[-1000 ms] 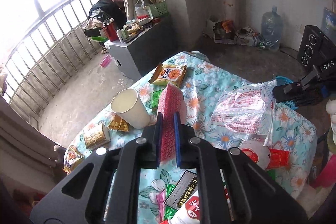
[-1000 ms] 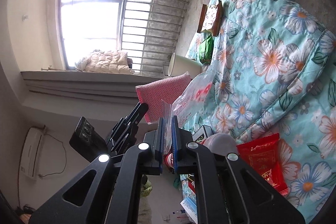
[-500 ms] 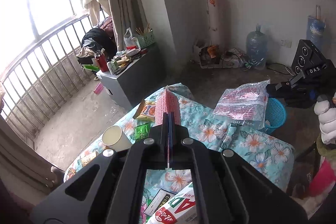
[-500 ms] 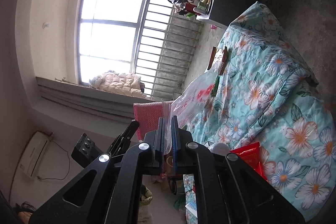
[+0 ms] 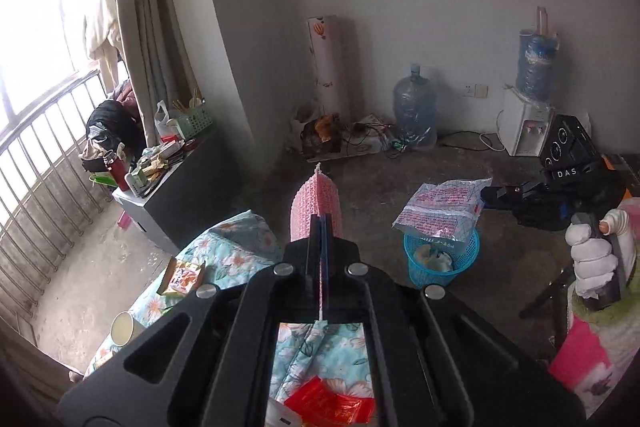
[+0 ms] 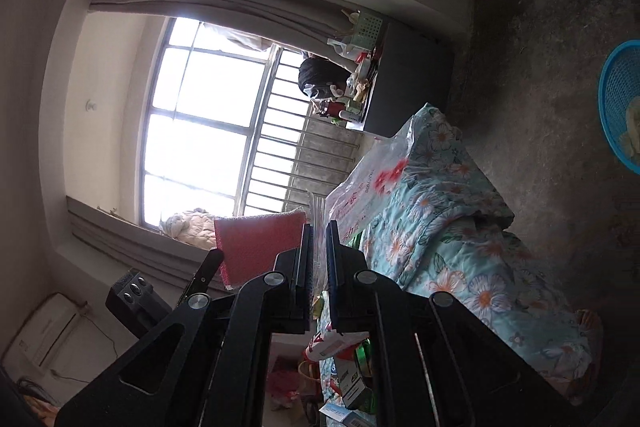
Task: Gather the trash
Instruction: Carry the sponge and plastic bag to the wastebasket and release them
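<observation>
The clear plastic bag (image 5: 442, 213) hangs directly above the blue basket (image 5: 442, 259), pinched at one edge by the right gripper (image 6: 318, 239), whose jaws show a narrow gap with only thin film between them. Risk: so slight a hold may let the bag slide free, or drift past the basket rim on release. The left gripper (image 5: 320, 227) is clamped tight on a pink cloth (image 5: 316, 207), raised upright, well left of the basket, above the floral bedspread (image 5: 236, 251).

Pink cloth (image 5: 316, 205) — nubbly; plastic bag (image 5: 442, 213) — glossy.
</observation>
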